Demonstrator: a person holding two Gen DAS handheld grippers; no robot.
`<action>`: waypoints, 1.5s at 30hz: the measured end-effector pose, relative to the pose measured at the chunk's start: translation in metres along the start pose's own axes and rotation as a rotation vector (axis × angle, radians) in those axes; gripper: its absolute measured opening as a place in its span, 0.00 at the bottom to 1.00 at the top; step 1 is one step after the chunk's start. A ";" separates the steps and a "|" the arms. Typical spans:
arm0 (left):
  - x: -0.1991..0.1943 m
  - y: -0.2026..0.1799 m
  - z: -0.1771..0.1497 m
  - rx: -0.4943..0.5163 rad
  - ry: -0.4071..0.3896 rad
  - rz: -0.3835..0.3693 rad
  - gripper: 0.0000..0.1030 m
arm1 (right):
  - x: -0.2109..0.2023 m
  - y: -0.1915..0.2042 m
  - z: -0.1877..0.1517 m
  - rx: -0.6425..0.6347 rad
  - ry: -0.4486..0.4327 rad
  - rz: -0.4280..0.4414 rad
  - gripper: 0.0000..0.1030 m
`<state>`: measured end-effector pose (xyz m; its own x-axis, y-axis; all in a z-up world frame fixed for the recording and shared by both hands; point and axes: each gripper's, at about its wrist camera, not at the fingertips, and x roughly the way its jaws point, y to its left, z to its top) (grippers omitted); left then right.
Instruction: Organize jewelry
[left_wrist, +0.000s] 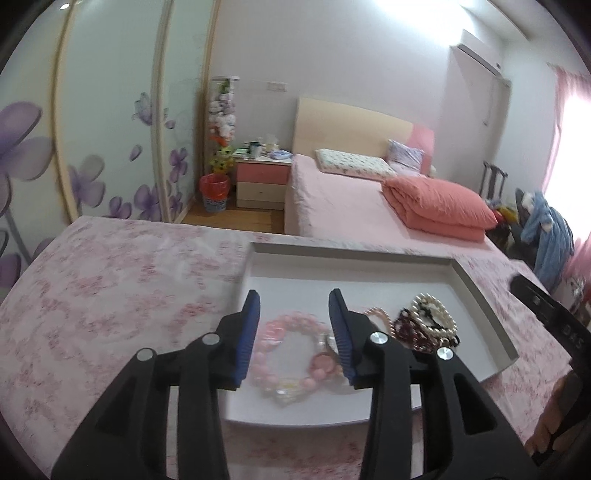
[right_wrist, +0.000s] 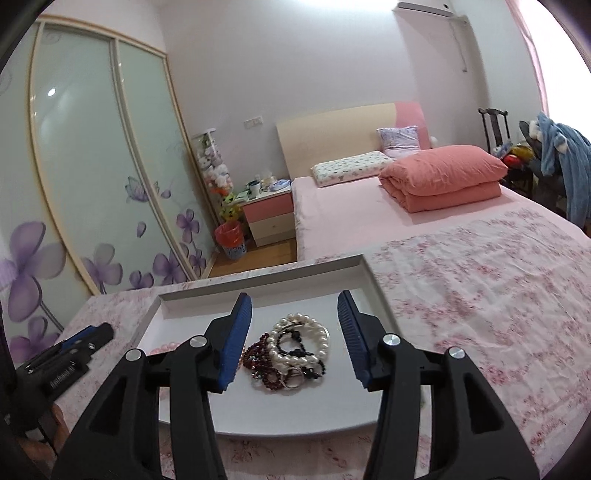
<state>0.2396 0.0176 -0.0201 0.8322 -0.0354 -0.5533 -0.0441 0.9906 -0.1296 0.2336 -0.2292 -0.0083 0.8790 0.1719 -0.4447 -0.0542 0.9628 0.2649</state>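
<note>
A shallow white tray (left_wrist: 484, 295) lies on a pink floral cloth (left_wrist: 129, 295), and everything else is placed from it. The left gripper (left_wrist: 294, 334) hangs over the tray's near left part with its blue-padded jaws spread wide and nothing between them; directly below that gap a pink bead bracelet (left_wrist: 284, 332) lies flat on the tray floor, with a pale translucent piece, too blurred to name, touching its near edge. To the right of the pink bracelet, still inside the tray, sits a tangled heap: a white pearl bracelet (right_wrist: 301, 338) on top, a dark red bead strand (right_wrist: 258, 350) at its left side, a black bead strand (right_wrist: 295, 350) crossing the pearls, and a small metal ring (right_wrist: 293, 380) at the near end; these pieces touch and overlap one another. The right gripper (right_wrist: 294, 339) hangs over this heap, jaws likewise wide apart and gripping nothing; whether its pads touch the tray floor cannot be told. From the right wrist view the left gripper's black body shows at the tray's left edge; a sliver of pink beads peeks out beside the right gripper's left finger. Beyond the tray's far rim stands a bed (right_wrist: 351, 206) carrying a folded coral quilt (right_wrist: 443, 173); to the far left of the tray runs a wardrobe (right_wrist: 92, 166) with purple flowers on its doors.
</note>
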 end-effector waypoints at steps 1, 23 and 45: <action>-0.003 0.003 0.001 -0.009 -0.002 0.004 0.39 | -0.004 -0.001 0.000 0.005 -0.001 -0.003 0.48; -0.122 0.027 -0.044 0.045 -0.089 0.048 0.96 | -0.098 0.040 -0.040 -0.202 -0.003 0.020 0.98; -0.166 0.002 -0.088 0.121 -0.156 0.059 0.96 | -0.142 0.027 -0.073 -0.166 -0.016 -0.022 0.98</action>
<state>0.0526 0.0143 -0.0004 0.9062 0.0347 -0.4213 -0.0362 0.9993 0.0045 0.0731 -0.2127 -0.0002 0.8884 0.1480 -0.4346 -0.1108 0.9878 0.1098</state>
